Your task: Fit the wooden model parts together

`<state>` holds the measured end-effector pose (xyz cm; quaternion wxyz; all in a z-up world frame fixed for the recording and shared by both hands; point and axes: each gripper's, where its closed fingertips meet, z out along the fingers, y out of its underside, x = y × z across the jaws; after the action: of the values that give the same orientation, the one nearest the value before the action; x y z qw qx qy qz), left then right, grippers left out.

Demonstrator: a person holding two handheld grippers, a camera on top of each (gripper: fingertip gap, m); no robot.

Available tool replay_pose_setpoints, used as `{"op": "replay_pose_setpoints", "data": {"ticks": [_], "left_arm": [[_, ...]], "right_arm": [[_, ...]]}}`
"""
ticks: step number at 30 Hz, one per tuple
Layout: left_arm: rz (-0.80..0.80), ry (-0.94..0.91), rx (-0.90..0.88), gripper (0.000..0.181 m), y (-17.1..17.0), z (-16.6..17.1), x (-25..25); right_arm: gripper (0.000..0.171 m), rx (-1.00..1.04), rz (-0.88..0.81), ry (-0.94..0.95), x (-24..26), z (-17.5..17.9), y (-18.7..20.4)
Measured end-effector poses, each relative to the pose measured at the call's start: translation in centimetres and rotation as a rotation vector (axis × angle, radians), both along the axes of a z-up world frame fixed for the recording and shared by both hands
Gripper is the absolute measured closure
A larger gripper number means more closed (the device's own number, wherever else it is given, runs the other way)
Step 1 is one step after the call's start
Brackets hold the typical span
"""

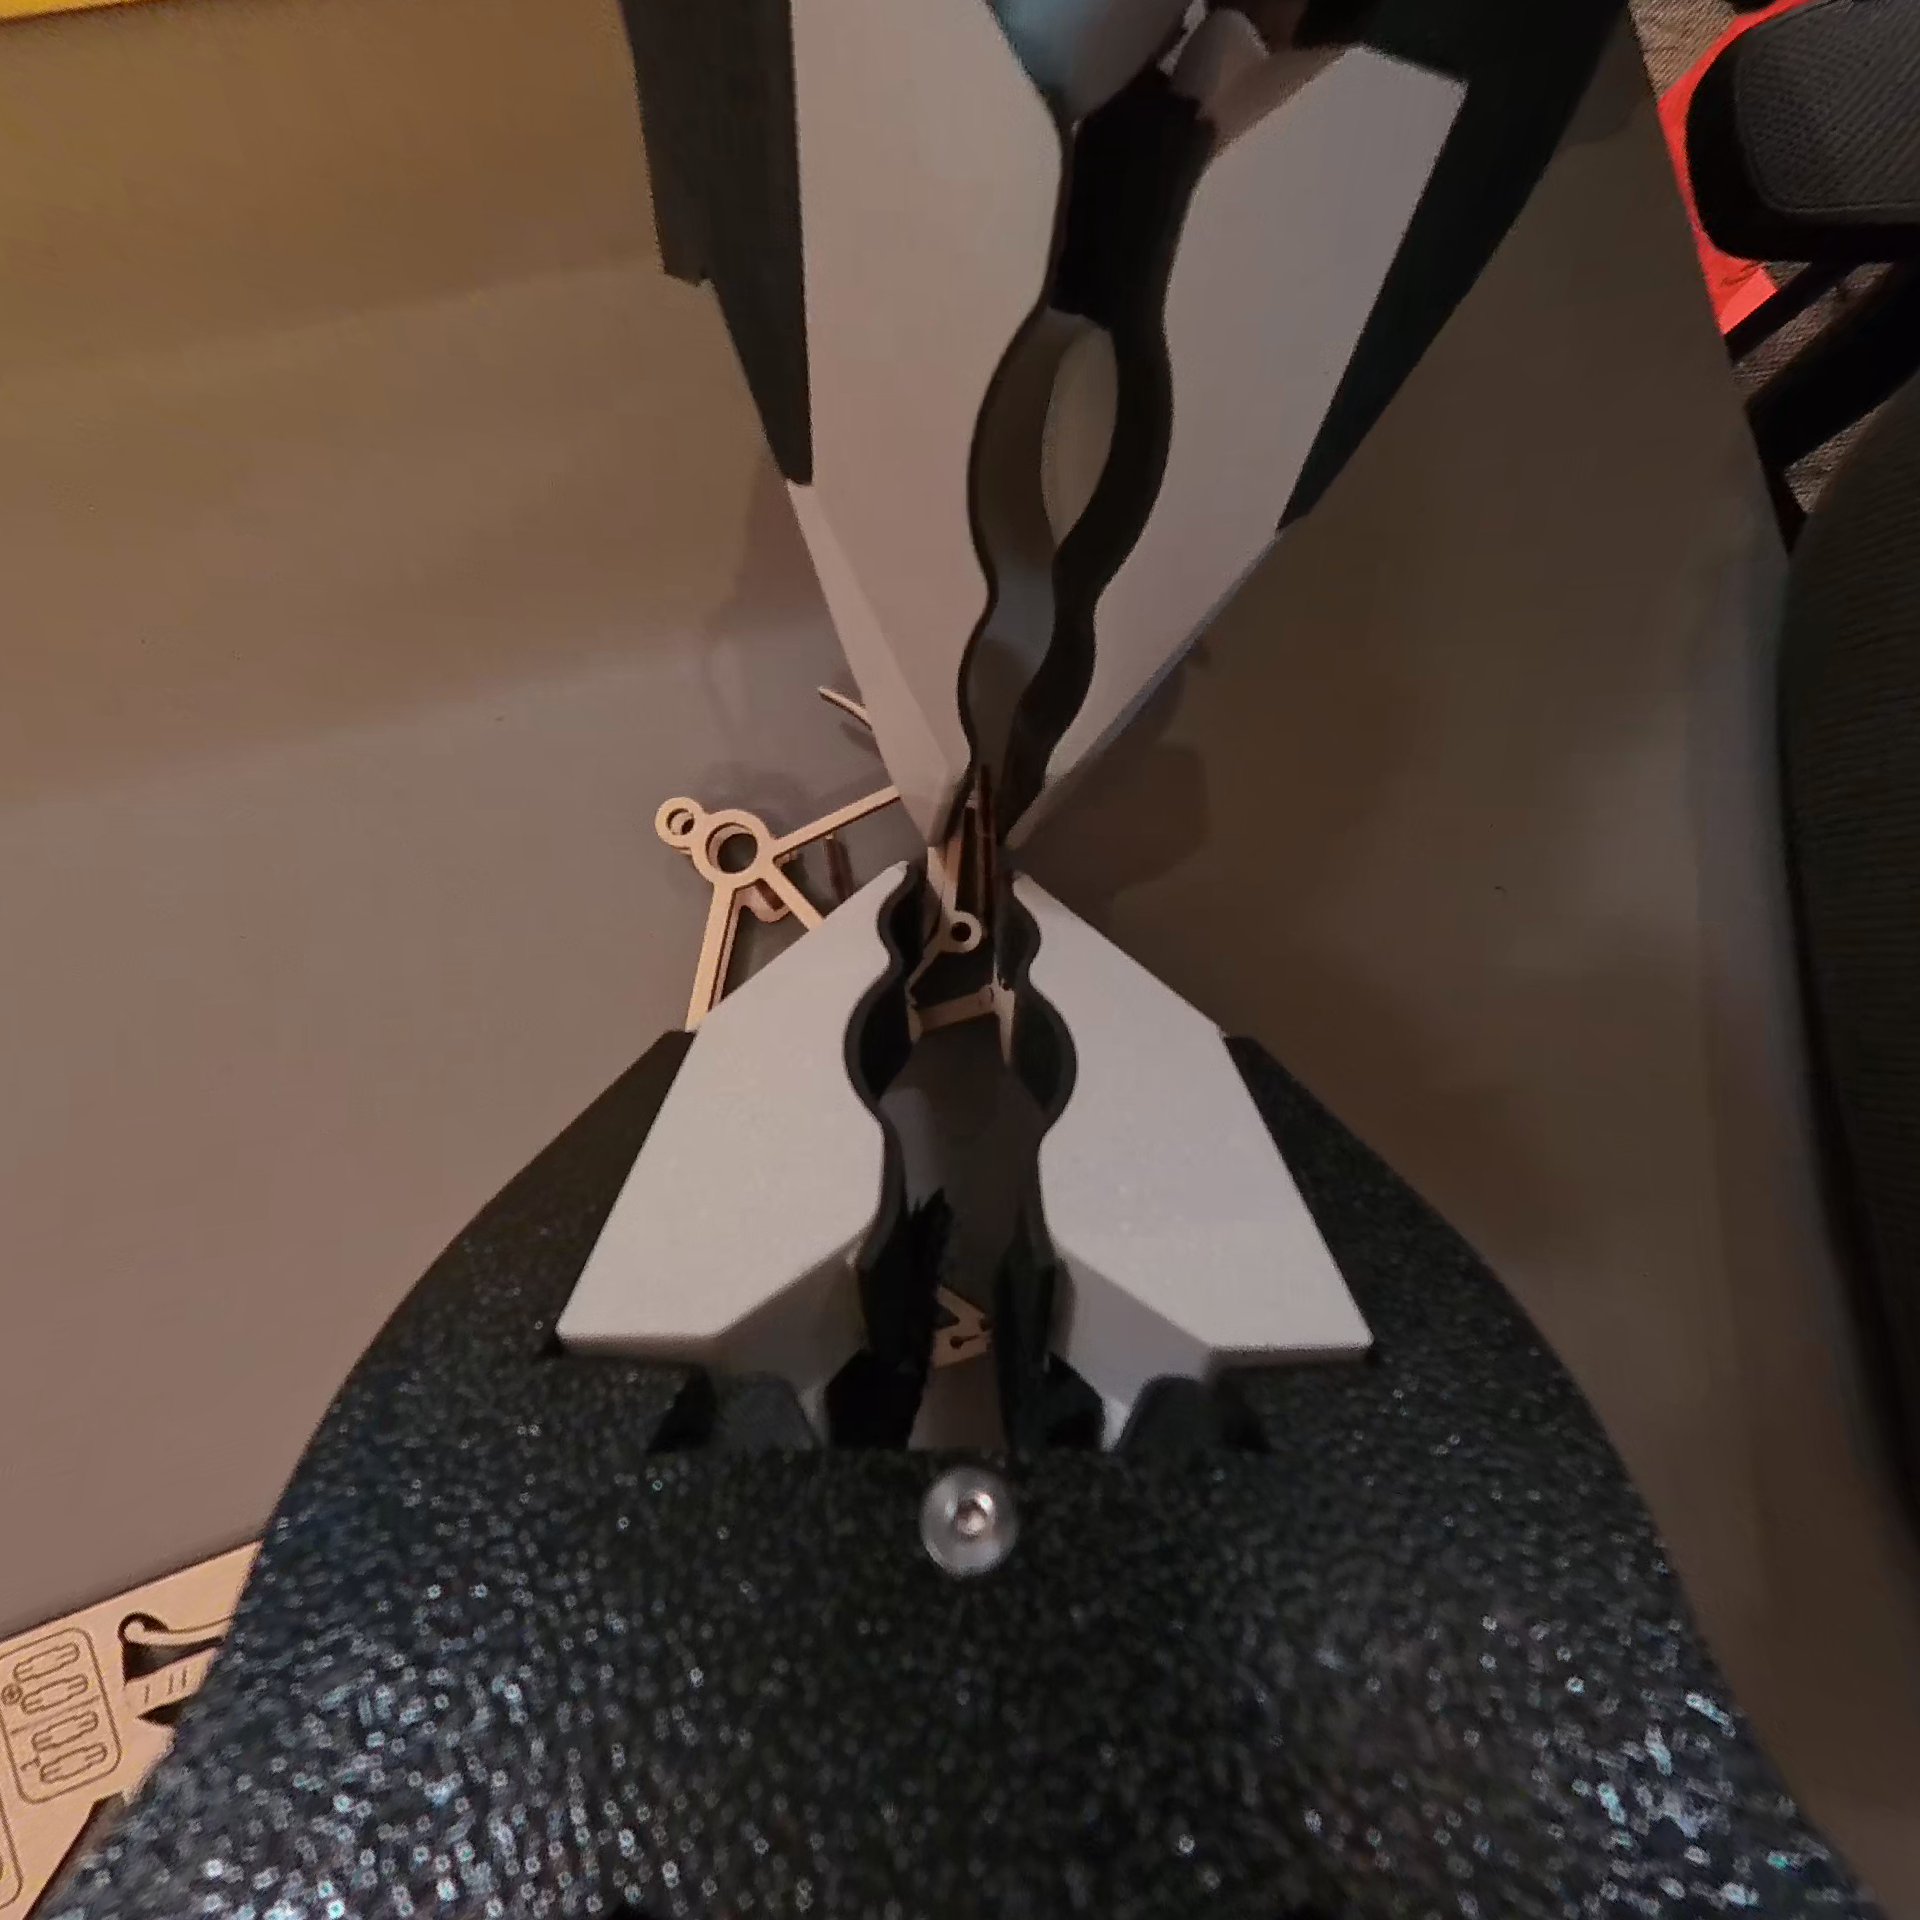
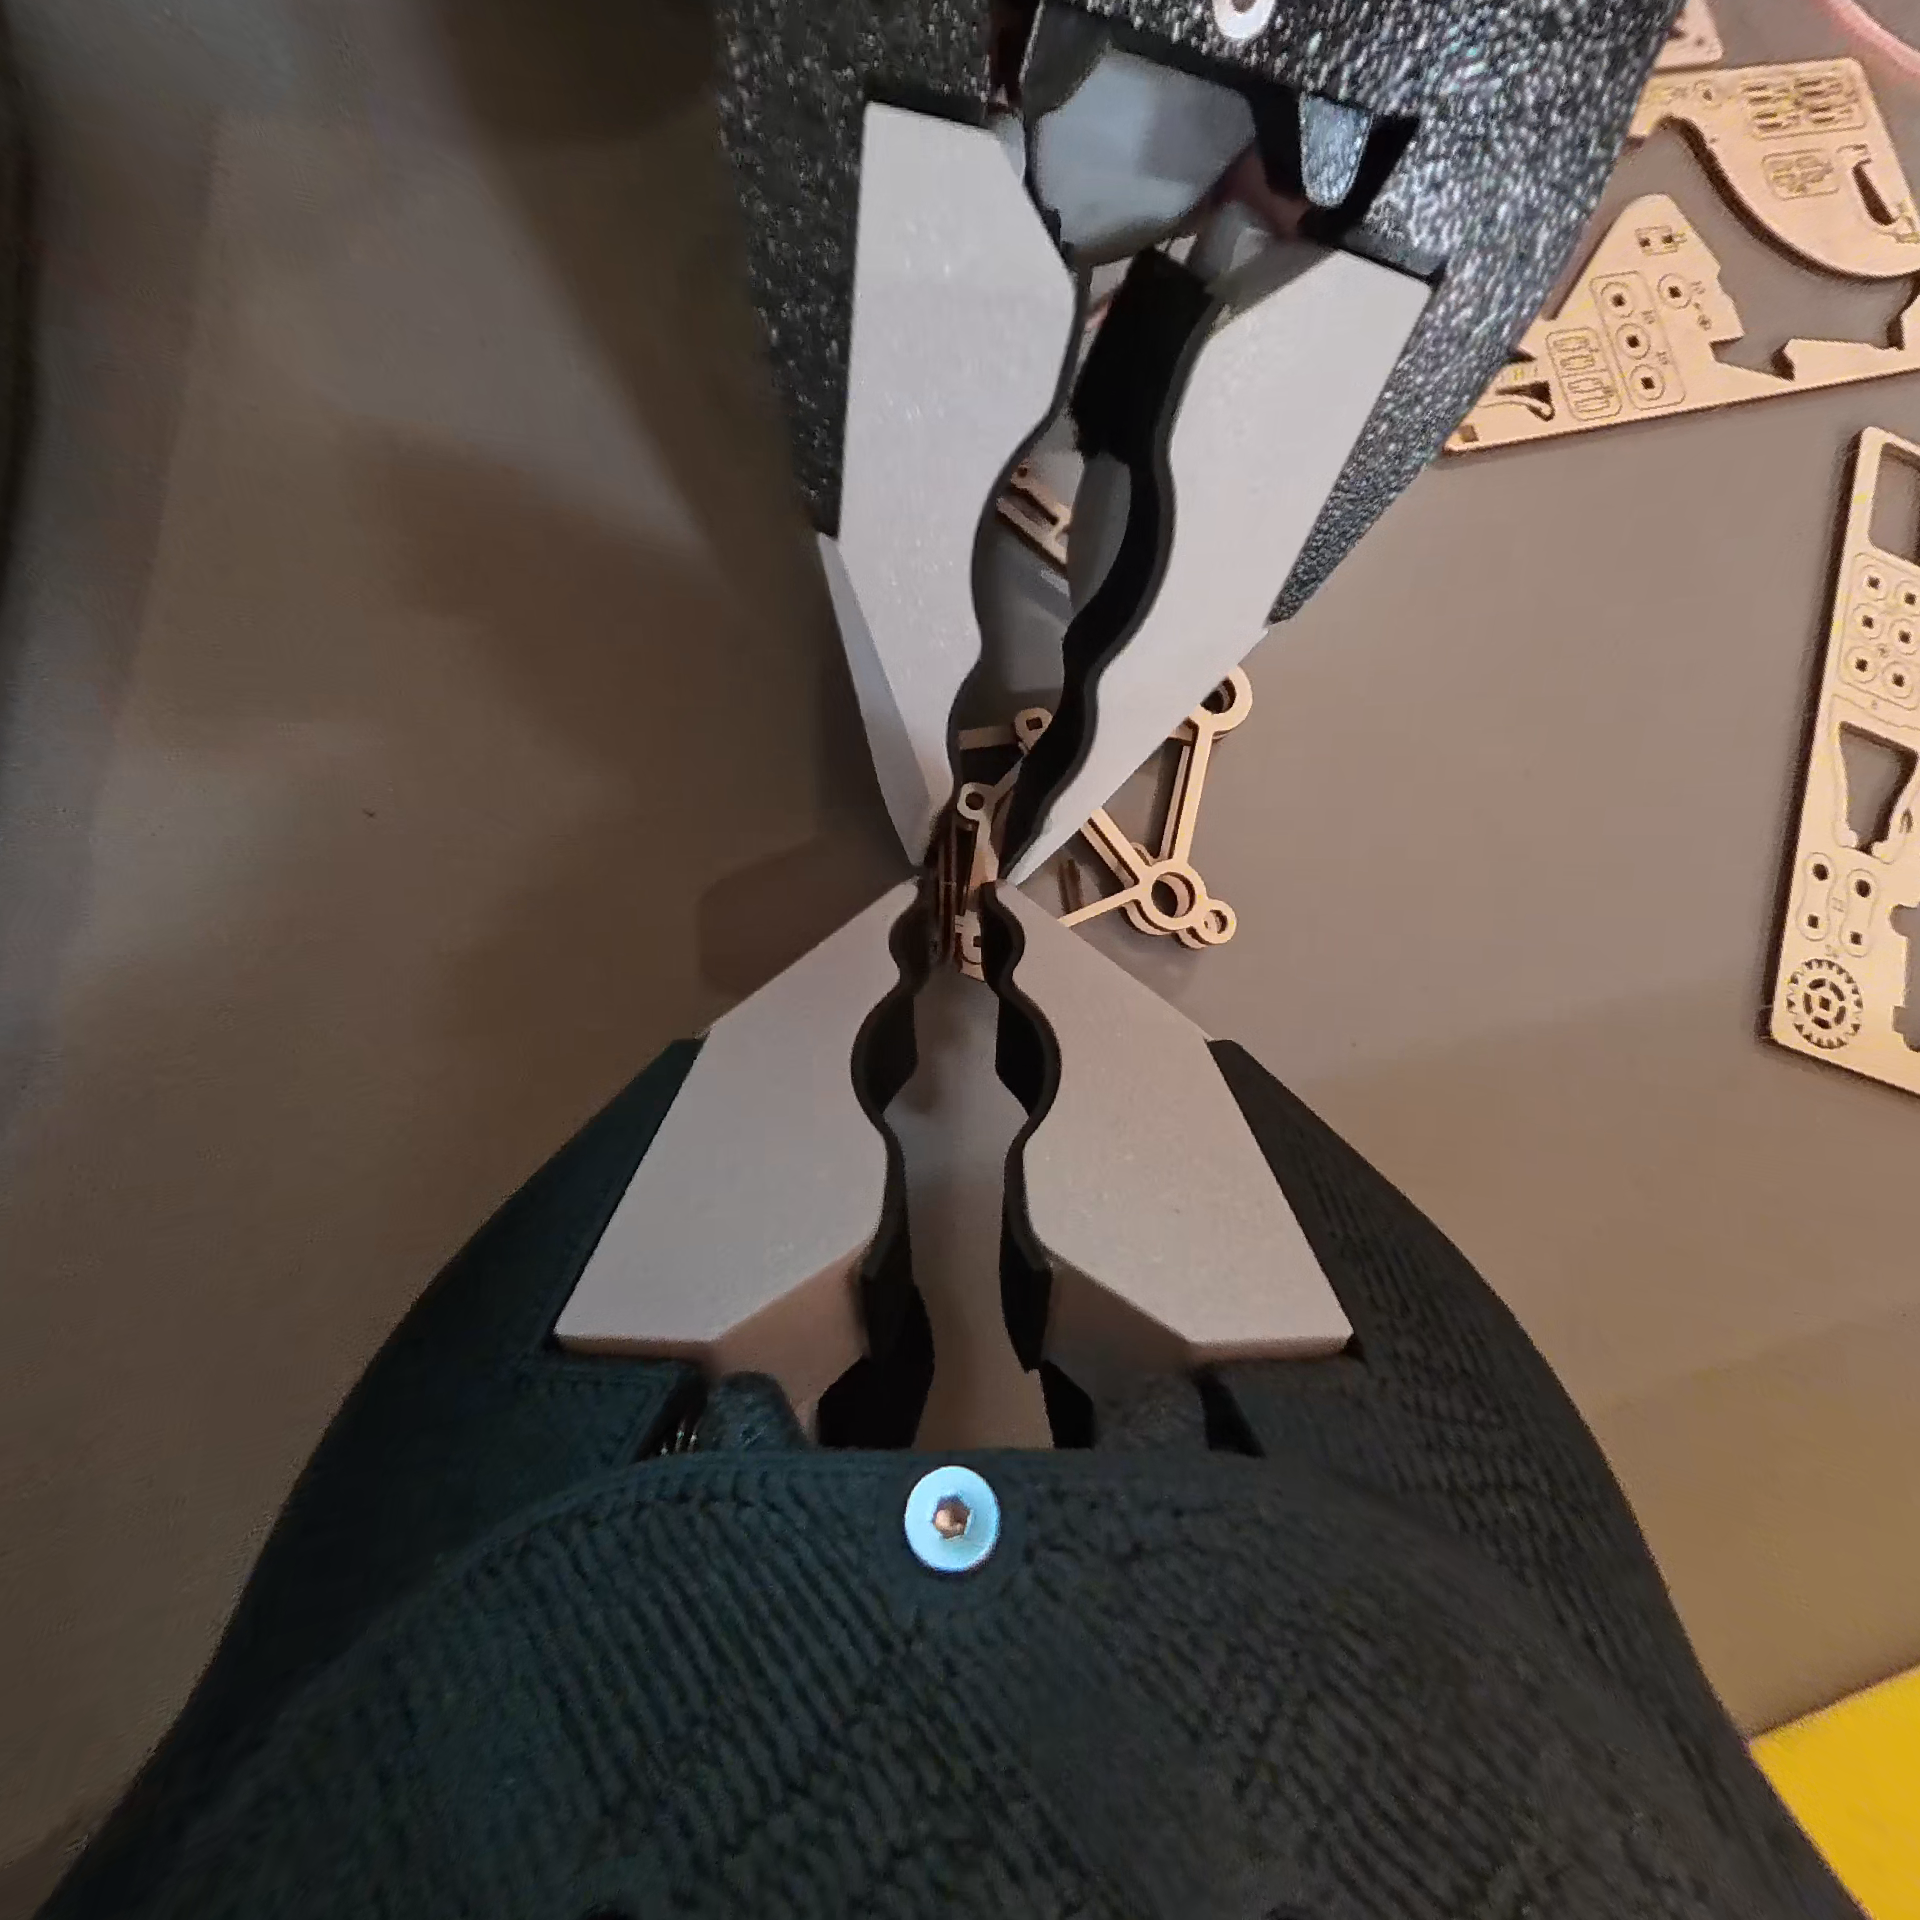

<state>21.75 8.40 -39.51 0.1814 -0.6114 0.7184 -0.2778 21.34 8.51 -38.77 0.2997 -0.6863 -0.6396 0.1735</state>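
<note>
My two grippers meet tip to tip above the grey table. My left gripper (image 1: 961, 883) is shut on a small flat wooden part with a ring end (image 1: 961, 930), also seen in the right wrist view (image 2: 977, 800). My right gripper (image 2: 953, 888) comes from the opposite side and is shut on thin wooden parts seen edge-on (image 2: 951, 920). In the left wrist view the right gripper (image 1: 977, 826) holds those parts (image 1: 977, 857) against the ring part. A wooden frame part with round holes (image 1: 743, 883) (image 2: 1153, 878) lies on the table just beside the tips.
Laser-cut wooden sheets lie at the right in the right wrist view (image 2: 1714, 260) (image 2: 1860, 779), and one shows at the lower left of the left wrist view (image 1: 62, 1714). A yellow object (image 2: 1849, 1808) sits at the near corner. A black chair (image 1: 1829, 156) stands past the table edge. My left and right fingertips are right by each other.
</note>
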Motion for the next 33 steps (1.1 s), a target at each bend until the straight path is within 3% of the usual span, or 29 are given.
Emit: {"op": "replay_pose_setpoints", "data": {"ticks": [22, 25, 33], "left_arm": [[0.010, -0.023, -0.030, 0.171, 0.00, 0.10, 0.09], [-0.014, -0.032, -0.023, 0.159, -0.54, 0.42, -0.03], [-0.013, -0.068, 0.070, 0.173, -0.24, 0.77, 0.01]], "right_arm": [[0.165, -0.012, -0.009, 0.065, -0.03, 0.03, 0.04], [0.165, 0.000, -0.001, 0.067, -0.02, 0.04, 0.01], [0.165, -0.011, 0.007, 0.086, 0.01, 0.08, -0.06]]}}
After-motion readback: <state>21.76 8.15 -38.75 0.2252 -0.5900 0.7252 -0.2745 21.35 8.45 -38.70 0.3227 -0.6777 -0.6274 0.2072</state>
